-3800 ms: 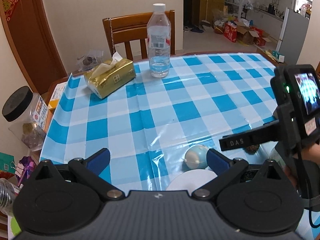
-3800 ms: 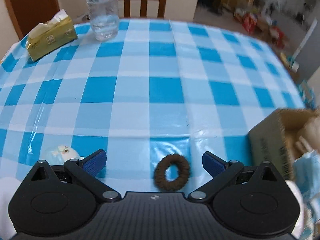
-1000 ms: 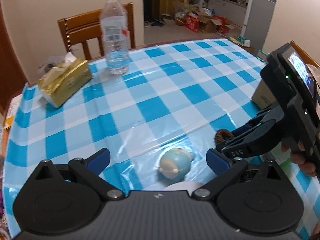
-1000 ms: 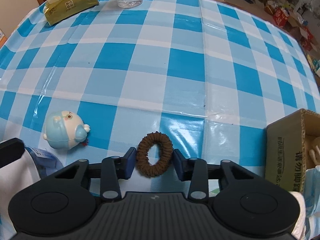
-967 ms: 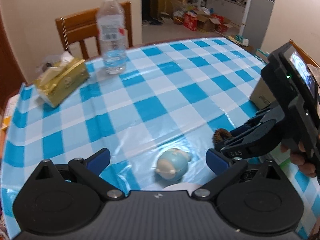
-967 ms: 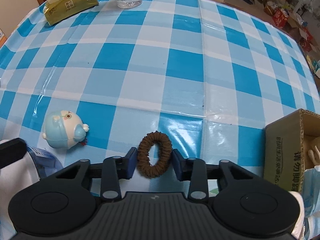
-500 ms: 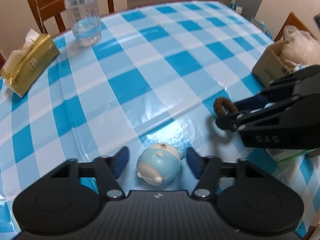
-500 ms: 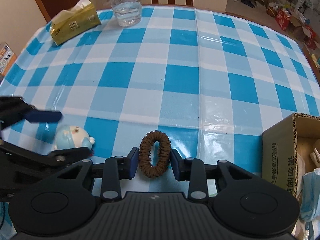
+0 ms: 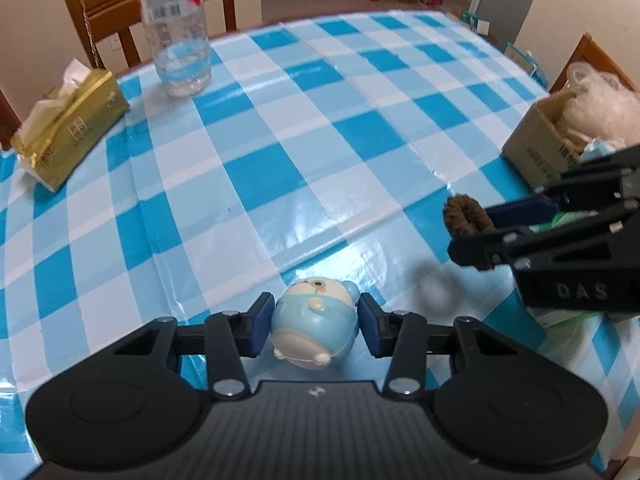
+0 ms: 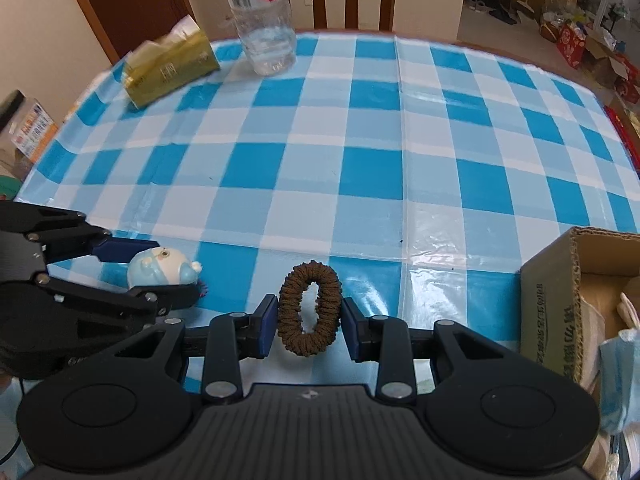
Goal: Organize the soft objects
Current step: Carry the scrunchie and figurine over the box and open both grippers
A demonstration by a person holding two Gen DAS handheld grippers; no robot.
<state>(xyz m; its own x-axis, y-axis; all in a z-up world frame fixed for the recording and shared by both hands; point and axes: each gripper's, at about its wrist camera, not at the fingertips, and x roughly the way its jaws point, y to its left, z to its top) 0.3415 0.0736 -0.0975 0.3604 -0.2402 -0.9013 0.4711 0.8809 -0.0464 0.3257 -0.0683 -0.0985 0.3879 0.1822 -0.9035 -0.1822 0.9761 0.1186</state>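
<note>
left tongs (image 9: 316, 328) have just closed onto the blue toy (image 9: 314, 326); right tongs (image 10: 309, 326) lift the brown scrunchie (image 10: 309, 308), clamped.

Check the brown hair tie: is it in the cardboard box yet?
Out. The brown hair tie is pinched upright by the right gripper, left of the cardboard box, which holds other items.

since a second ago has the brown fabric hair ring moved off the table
Yes. The brown fabric hair ring, pinched in the right tool, now hangs above the blue checked tablecloth, its shadow apart from it, where earlier it lay flat.
</note>
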